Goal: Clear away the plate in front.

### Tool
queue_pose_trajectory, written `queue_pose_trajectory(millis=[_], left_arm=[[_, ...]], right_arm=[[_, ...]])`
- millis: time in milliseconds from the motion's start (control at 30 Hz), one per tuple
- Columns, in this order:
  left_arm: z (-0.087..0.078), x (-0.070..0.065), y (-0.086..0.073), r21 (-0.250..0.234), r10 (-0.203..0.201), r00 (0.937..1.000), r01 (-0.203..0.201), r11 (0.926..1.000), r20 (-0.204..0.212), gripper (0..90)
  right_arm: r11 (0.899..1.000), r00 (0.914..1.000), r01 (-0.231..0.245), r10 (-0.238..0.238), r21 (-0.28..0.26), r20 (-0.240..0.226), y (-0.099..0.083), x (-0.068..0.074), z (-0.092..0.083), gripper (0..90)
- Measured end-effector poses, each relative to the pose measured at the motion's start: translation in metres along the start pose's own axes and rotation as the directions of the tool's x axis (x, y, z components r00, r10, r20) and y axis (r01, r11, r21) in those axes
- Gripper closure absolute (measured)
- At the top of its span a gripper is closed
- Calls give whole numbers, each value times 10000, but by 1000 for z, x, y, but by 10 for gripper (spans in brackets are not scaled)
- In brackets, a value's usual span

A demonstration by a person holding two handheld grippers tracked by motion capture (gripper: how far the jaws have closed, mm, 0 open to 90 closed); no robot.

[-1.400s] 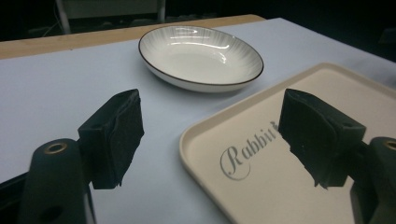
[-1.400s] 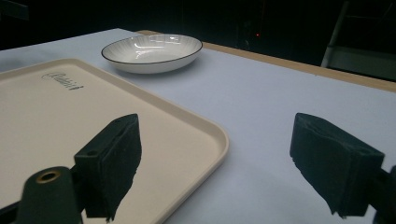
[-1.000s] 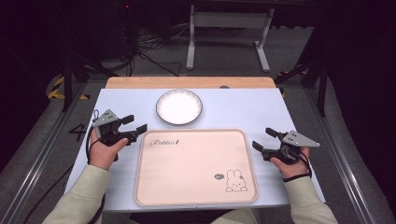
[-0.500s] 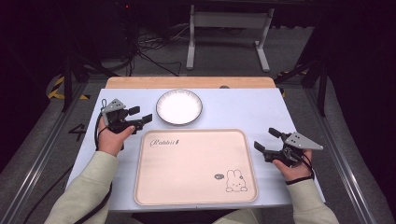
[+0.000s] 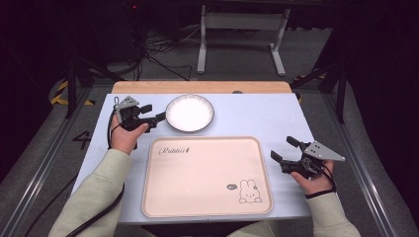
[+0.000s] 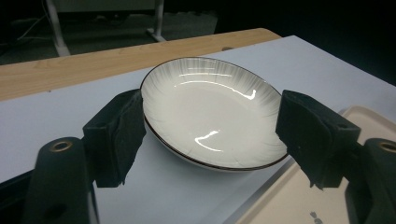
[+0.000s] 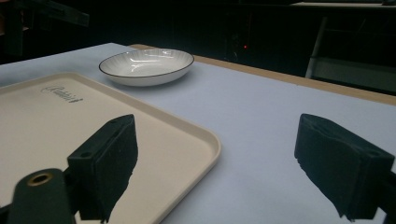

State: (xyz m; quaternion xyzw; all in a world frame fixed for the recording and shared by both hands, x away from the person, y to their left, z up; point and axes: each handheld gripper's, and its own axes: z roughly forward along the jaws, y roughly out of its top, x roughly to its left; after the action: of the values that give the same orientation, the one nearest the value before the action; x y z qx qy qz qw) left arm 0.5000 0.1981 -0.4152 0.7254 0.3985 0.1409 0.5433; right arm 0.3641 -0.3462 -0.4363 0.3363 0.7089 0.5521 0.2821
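Note:
A white plate with a dark rim sits at the far middle of the table. My left gripper is open just left of the plate and points at its rim. In the left gripper view the plate fills the gap ahead of the left gripper, and neither pad presses on it. A beige tray with a rabbit print lies at the near middle. My right gripper is open just off the tray's right edge. Its jaws have just been opening, with nothing between them in the right gripper view.
The pale blue table top has a wooden strip along its far edge. Beyond the strip, a metal stand and cables lie on the dark floor. In the right gripper view, the tray is on the left and the plate farther off.
My left gripper has moved away from the person and to the right, up to the plate's left rim. The right hand has stayed in place, with its jaws slightly wider.

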Motion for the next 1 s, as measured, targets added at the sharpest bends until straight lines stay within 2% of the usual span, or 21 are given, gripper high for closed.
queue_pose_trajectory(millis=[233, 333, 367, 433, 700, 900, 1000], left_arm=[[16, 10, 3, 567, -490, 9986, 500, 9971, -178, 270], [25, 16, 4, 626, -788, 9969, 784, 9950, 41, 203], [28, 18, 4, 738, -822, 9966, 813, 9939, 89, 175], [34, 20, 4, 929, -833, 9965, 830, 9922, -15, 183], [48, 29, 3, 1513, -953, 9951, 982, 9836, -263, 226], [59, 37, 1, 1915, -1364, 9893, 1440, 9709, -522, 242], [64, 39, 0, 2180, -1550, 9855, 1666, 9616, -691, 262]], right_arm=[[9997, 9995, 236, -237, -53, -193, 4, 8, -4, 234], [9997, 9995, 246, -246, 2, -211, 3, 8, -8, 289], [9996, 9993, 292, -291, 35, -228, 3, 8, -9, 324], [9997, 9993, 170, -163, 197, -348, 4, 7, -13, 403], [9998, 9980, 199, -198, 15, -600, 3, 8, -19, 401], [9997, 9987, 232, -229, 49, -462, 0, 10, -21, 330], [9997, 9990, 228, -224, 80, -398, -1, 11, -22, 313]])
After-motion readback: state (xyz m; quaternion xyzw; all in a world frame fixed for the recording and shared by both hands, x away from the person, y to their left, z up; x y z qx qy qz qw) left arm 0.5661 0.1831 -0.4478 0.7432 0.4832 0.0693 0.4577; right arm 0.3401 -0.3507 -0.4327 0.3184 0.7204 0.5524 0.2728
